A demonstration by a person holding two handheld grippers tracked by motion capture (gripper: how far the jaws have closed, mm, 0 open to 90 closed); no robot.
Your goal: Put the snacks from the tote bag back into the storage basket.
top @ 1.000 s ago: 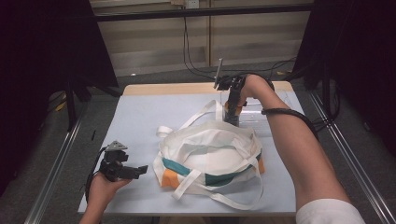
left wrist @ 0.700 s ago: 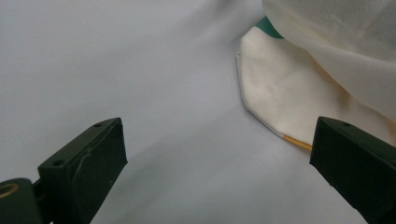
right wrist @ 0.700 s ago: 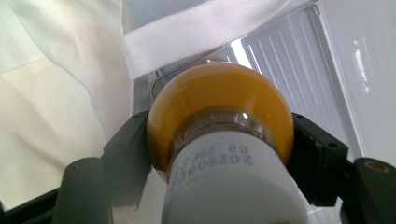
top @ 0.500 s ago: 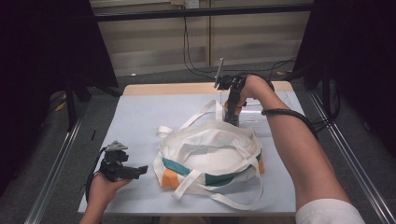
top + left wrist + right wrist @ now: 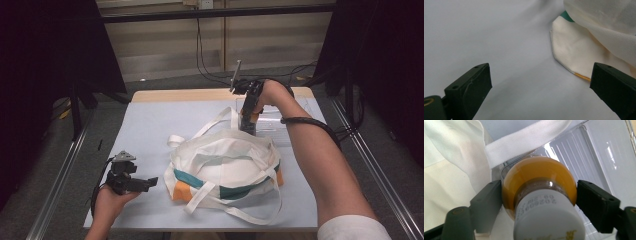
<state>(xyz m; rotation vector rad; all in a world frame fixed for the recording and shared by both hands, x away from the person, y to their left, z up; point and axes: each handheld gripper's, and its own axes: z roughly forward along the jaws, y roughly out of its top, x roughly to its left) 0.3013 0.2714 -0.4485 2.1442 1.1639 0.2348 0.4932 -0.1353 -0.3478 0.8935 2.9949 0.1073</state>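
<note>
Flanking the juice bottle [image 5: 536,170] at the clear tray's [image 5: 596,152] edge, far right on the table [image 5: 150,125], the right claw [image 5: 539,197] has just been opening around it; the loosened bottle could topple against the tote bag [image 5: 225,155]. The left claw [image 5: 539,82] stands wide and empty.

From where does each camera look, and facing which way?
High view: above the person's side, facing forward and down at the table; both forearms, left gripper, right gripper.
Left gripper view: rides the left gripper, low across the table toward the bag; its open jaws.
Right gripper view: rides the right gripper, down onto a yellow bottle between its jaws, which have just been opening.
Shared: the bag, in all three.
</note>
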